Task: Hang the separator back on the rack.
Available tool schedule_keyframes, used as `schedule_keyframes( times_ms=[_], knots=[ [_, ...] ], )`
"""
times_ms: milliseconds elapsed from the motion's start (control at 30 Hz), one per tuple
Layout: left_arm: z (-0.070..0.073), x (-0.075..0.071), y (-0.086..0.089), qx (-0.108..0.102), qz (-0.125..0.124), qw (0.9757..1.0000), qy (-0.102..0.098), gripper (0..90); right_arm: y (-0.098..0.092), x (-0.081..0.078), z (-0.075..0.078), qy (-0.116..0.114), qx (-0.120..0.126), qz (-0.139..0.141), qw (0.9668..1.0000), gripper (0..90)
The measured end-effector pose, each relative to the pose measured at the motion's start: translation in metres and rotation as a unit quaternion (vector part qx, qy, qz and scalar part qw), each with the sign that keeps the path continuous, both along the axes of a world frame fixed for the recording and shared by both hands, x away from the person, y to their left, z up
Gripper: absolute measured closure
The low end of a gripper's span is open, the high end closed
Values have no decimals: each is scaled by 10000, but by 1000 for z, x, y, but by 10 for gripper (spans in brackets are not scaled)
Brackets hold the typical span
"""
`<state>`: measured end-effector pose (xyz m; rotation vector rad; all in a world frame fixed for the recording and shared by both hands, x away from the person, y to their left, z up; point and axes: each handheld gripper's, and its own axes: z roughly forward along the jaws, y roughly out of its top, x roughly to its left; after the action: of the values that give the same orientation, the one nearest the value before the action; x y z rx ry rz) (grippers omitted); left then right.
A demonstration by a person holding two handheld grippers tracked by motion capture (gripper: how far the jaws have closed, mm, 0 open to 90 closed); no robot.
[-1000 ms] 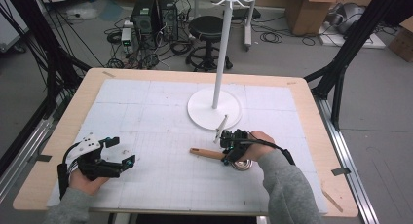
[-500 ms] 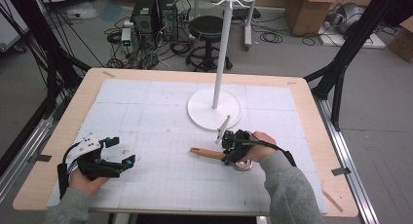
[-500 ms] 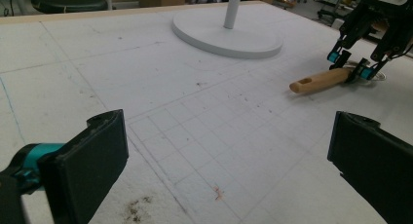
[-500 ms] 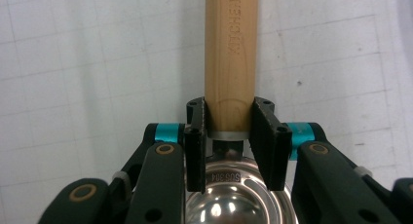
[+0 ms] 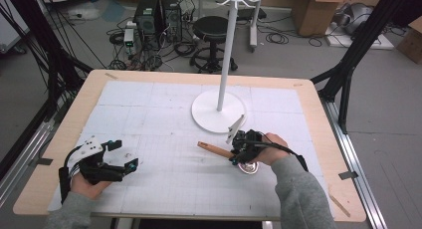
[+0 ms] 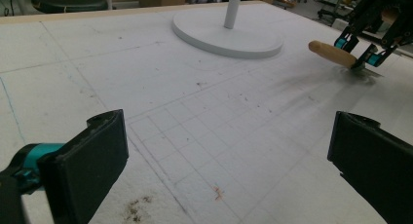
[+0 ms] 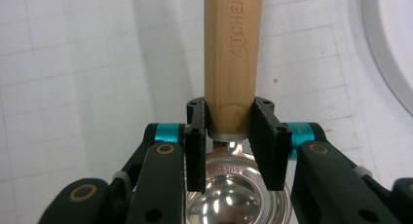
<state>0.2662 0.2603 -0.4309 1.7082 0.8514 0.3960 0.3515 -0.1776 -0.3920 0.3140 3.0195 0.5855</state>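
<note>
A ladle with a wooden handle (image 5: pixel 214 149) and a steel bowl (image 5: pixel 248 168) lies low over the white mat, right of centre. My right gripper (image 5: pixel 238 150) is shut on the handle (image 7: pixel 231 53) just above the bowl (image 7: pixel 234 199), one pad on each side. The handle points left, toward the table's middle. Whether the bowl rests on the mat I cannot tell. My left gripper (image 5: pixel 124 155) sits at the front left, open with nothing between its jaws (image 6: pixel 229 170). In the left gripper view, the ladle handle (image 6: pixel 333 53) and the right gripper (image 6: pixel 363 48) show far off.
A white stand with a round base (image 5: pixel 218 111) and a tall pole (image 5: pixel 226 55) rises just behind the ladle; its base (image 6: pixel 226 36) is close to the right hand. The wooden table edge (image 5: pixel 318 139) frames the mat. A stool and cables lie on the floor behind.
The ladle handle's free end has shifted slightly toward the stand with the right hand. The left gripper has stayed where it was.
</note>
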Motion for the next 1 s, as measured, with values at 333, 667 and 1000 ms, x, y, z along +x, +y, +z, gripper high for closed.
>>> schedule_keyframes(
  times_ms=[333, 667, 1000],
  knots=[
    [0, 0, 0, -4, 3, 10000, -7, 17, -14, -2, 9, -132, 378, -175, 9990, 696],
    [0, 0, 0, 8, 6, 10000, -3, 17, -33, -2, 18, -311, 886, -507, 9943, 696],
    [0, 0, 0, 14, 16, 10000, -7, 17, -52, -3, 35, -546, 1595, -894, 9816, 696]
  ],
)
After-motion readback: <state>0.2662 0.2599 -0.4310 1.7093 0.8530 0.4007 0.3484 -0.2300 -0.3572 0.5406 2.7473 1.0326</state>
